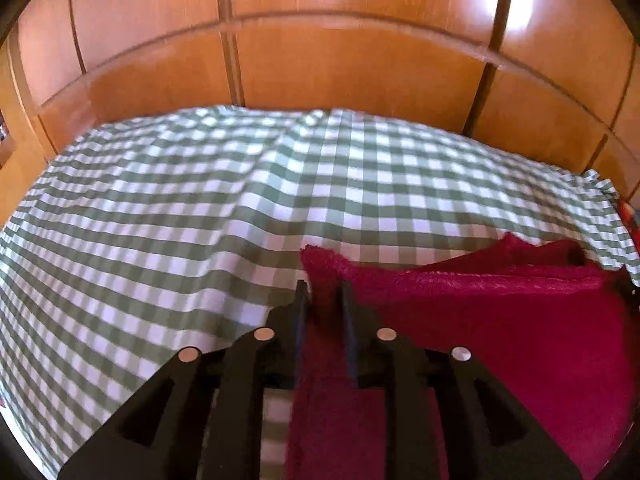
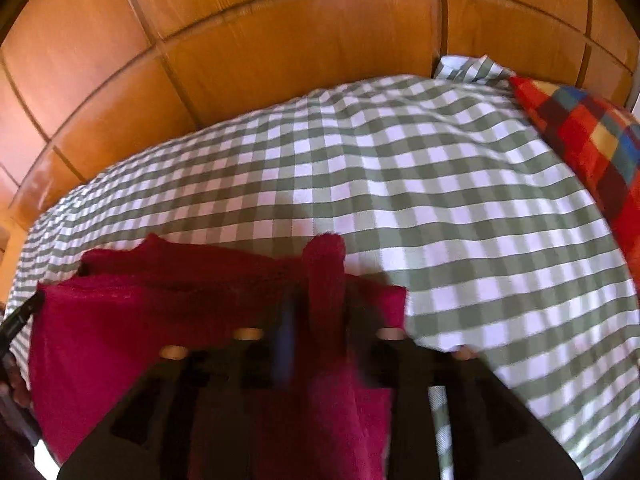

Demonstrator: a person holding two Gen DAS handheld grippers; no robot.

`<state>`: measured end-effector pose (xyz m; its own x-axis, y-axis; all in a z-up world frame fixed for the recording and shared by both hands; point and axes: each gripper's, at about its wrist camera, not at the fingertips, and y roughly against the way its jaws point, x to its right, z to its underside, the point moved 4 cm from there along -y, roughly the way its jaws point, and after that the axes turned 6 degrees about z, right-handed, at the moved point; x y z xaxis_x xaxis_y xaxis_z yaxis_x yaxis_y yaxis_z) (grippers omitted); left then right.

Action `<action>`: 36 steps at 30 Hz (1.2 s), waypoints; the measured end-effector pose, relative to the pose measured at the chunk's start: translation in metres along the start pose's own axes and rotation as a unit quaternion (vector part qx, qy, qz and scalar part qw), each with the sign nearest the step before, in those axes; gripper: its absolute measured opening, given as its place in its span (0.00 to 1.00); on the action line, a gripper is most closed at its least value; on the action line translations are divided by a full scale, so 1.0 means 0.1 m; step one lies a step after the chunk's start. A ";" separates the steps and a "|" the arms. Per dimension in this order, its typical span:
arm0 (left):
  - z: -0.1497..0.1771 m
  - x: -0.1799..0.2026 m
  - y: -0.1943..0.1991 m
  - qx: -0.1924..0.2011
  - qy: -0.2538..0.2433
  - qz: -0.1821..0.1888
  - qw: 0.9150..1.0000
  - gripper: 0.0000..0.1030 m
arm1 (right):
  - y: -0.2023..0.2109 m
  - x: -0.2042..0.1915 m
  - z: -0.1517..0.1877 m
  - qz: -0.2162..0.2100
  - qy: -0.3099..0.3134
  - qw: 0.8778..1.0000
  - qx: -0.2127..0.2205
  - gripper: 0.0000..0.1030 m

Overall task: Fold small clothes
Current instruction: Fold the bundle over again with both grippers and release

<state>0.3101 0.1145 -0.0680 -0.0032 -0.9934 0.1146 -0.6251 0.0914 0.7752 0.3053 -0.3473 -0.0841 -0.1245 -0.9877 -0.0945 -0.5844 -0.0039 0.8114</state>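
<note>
A dark red fleecy cloth (image 1: 500, 320) hangs over a bed with a green and white checked cover (image 1: 200, 208). My left gripper (image 1: 324, 288) is shut on the cloth's left corner, which sticks up between the fingers. The cloth stretches away to the right and is doubled over along its top edge. In the right wrist view the same cloth (image 2: 160, 320) spreads to the left, and my right gripper (image 2: 320, 300) is shut on its right corner, which pokes up past the fingertips. The left gripper's tip (image 2: 20, 316) shows at the far left edge there.
The checked cover (image 2: 440, 200) fills the bed. A red, blue and yellow checked pillow (image 2: 592, 144) lies at the right end. Wooden wardrobe panels (image 1: 320, 60) stand right behind the bed in both views.
</note>
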 end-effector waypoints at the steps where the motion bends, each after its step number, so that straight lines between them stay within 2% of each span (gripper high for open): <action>1: 0.03 -0.04 0.09 0.006 0.002 0.011 1.000 0.25 | 0.10 0.04 0.04 -0.007 0.001 1.000 0.008 0.61; 2: 0.09 -0.09 0.22 0.013 0.007 0.028 0.999 0.35 | 0.20 0.10 0.10 -0.015 0.001 1.000 0.009 0.61; 3: 0.17 -0.14 0.34 0.020 0.012 0.043 0.999 0.37 | 0.30 0.17 0.19 -0.025 -0.005 1.000 0.007 0.61; 7: 0.59 -0.33 0.72 0.023 0.029 0.104 0.994 0.40 | 0.59 0.41 0.55 -0.060 -0.028 0.998 -0.003 0.61; 10: 0.90 -0.39 0.91 0.020 0.026 0.129 0.991 0.45 | 0.78 0.52 0.88 -0.092 -0.049 0.994 -0.013 0.61; 14: 1.36 -0.39 1.08 0.007 0.018 0.155 0.988 0.45 | 0.95 0.51 1.27 -0.121 -0.053 0.991 -0.028 0.61; 17: 1.63 -0.30 1.11 -0.011 0.029 0.187 0.982 0.45 | 0.90 0.43 1.52 -0.129 -0.046 0.989 -0.052 0.61; 18: 1.68 -0.27 1.10 -0.013 0.024 0.184 0.982 0.45 | 0.85 0.40 1.58 -0.126 -0.046 0.989 -0.058 0.58; 19: 1.72 -0.23 1.08 -0.013 0.017 0.173 0.985 0.45 | 0.82 0.39 1.61 -0.124 -0.047 0.989 -0.060 0.47; 21: 1.76 -0.17 1.00 -0.008 0.009 0.151 0.989 0.45 | 0.77 0.33 1.63 -0.111 -0.045 0.991 -0.057 0.39; 22: 1.76 -0.17 0.96 -0.011 0.013 0.145 0.989 0.44 | 0.77 0.32 1.62 -0.109 -0.044 0.992 -0.054 0.32; 25: 1.69 -0.15 0.92 -0.016 0.025 0.153 0.988 0.21 | 0.82 0.26 1.55 -0.095 -0.033 0.994 -0.043 0.21; 28: 1.67 -0.12 1.02 -0.008 -0.003 0.136 0.991 0.16 | 0.99 0.27 1.50 -0.085 -0.018 0.996 -0.025 0.14; 31: 1.75 -0.12 1.17 -0.012 -0.036 0.124 0.992 0.15 | 1.15 0.36 1.54 -0.080 -0.008 0.997 -0.014 0.13; 34: 1.95 -0.09 1.24 -0.033 -0.039 0.125 0.991 0.15 | 1.05 0.41 1.74 -0.058 0.008 0.998 -0.038 0.12; 36: 2.05 -0.04 1.25 -0.039 -0.040 0.115 0.992 0.16 | 0.95 0.47 1.85 -0.058 -0.005 0.997 -0.053 0.12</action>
<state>0.0718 0.1157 -0.0990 -0.2029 -0.9475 0.2472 -0.5382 0.3188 0.7802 0.0955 -0.3654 -0.1180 -0.0694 -0.9779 -0.1972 -0.5078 -0.1355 0.8508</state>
